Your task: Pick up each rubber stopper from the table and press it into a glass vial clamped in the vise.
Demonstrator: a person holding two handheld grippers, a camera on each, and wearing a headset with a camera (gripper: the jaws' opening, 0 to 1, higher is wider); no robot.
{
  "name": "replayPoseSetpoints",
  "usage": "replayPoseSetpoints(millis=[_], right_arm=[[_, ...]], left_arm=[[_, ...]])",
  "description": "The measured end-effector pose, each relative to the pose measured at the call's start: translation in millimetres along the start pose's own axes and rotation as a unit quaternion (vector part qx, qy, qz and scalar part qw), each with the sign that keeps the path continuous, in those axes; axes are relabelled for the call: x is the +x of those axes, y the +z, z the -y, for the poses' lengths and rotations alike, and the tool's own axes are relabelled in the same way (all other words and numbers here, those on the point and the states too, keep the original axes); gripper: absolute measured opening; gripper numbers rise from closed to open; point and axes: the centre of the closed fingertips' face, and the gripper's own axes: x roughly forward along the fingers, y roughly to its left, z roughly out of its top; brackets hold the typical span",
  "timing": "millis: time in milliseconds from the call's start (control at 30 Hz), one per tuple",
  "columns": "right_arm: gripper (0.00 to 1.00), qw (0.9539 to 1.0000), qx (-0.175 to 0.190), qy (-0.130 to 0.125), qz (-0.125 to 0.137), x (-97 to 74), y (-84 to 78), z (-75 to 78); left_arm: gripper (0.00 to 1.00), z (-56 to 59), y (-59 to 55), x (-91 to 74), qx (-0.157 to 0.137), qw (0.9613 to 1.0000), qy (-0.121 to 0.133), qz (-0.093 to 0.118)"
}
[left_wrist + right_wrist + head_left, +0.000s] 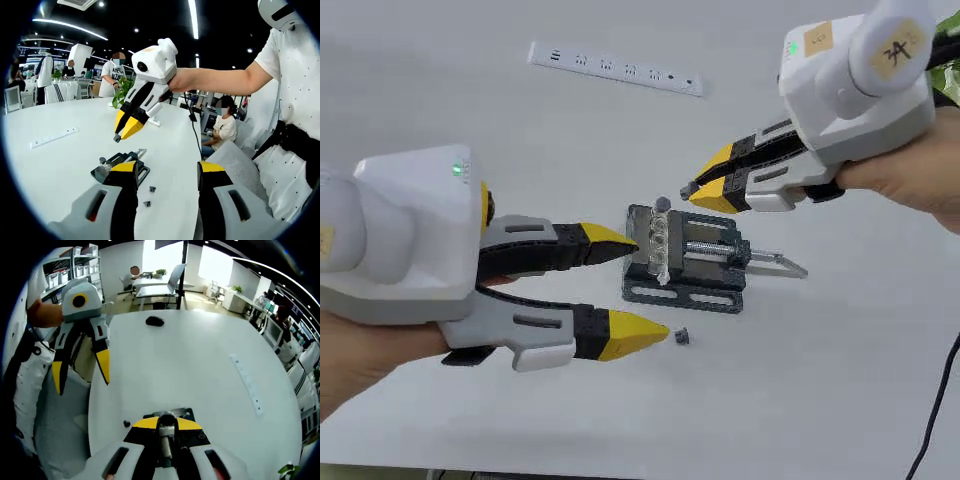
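Small dark metal bench vise (705, 275) stood on the white round table (820, 380), with clear glass vials (661, 248) in a row between its jaws. Loose grey rubber stopper (682, 337) lay just before the vise. Long white power strip (615, 68) lay well behind it. Left gripper (652, 286) was left of the vise. Right gripper (692, 190) was behind and above it, with a pinched stopper (116, 138) at its tips.

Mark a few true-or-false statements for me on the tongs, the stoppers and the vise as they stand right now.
1. The right tongs are shut on a rubber stopper. True.
2. The left tongs are shut. False: they are open and hold nothing.
3. A power strip lies on the table beyond the vise. True.
4. No stopper lies loose on the table. False: a loose stopper lies beside the vise.
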Motion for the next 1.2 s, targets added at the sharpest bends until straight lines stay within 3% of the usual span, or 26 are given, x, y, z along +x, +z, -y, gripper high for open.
replayPoseSetpoints(millis=[233, 433, 700, 933, 1200], right_arm=[[0.06, 0.9986, -0.006, 0.014, -0.05, 21.6, -11.4, 6.1], [0.06, 0.9956, 0.032, 0.016, -0.087, 33.5, -20.8, 9.8], [0.06, 0.9908, 0.086, 0.012, -0.104, 48.5, -25.2, 12.7], [0.06, 0.9827, 0.15, 0.003, -0.109, 54.2, -31.0, 21.8], [0.06, 0.9674, 0.234, -0.003, -0.097, 57.3, -34.3, 19.7]], left_arm=[[0.48, -4.4, -6.1, 0.4, 0.002, 1.0, 0.002, -0.003], [0.48, -4.5, -11.1, 0.7, 0.001, 1.0, -0.003, -0.003], [0.48, -6.7, -15.9, 0.0, -0.003, 0.9999, -0.01, 0.001], [0.48, -7.4, -20.9, 0.2, -0.006, 0.9999, -0.016, -0.001], [0.48, -7.1, -22.5, 2.9, -0.005, 0.9997, -0.023, -0.002]])
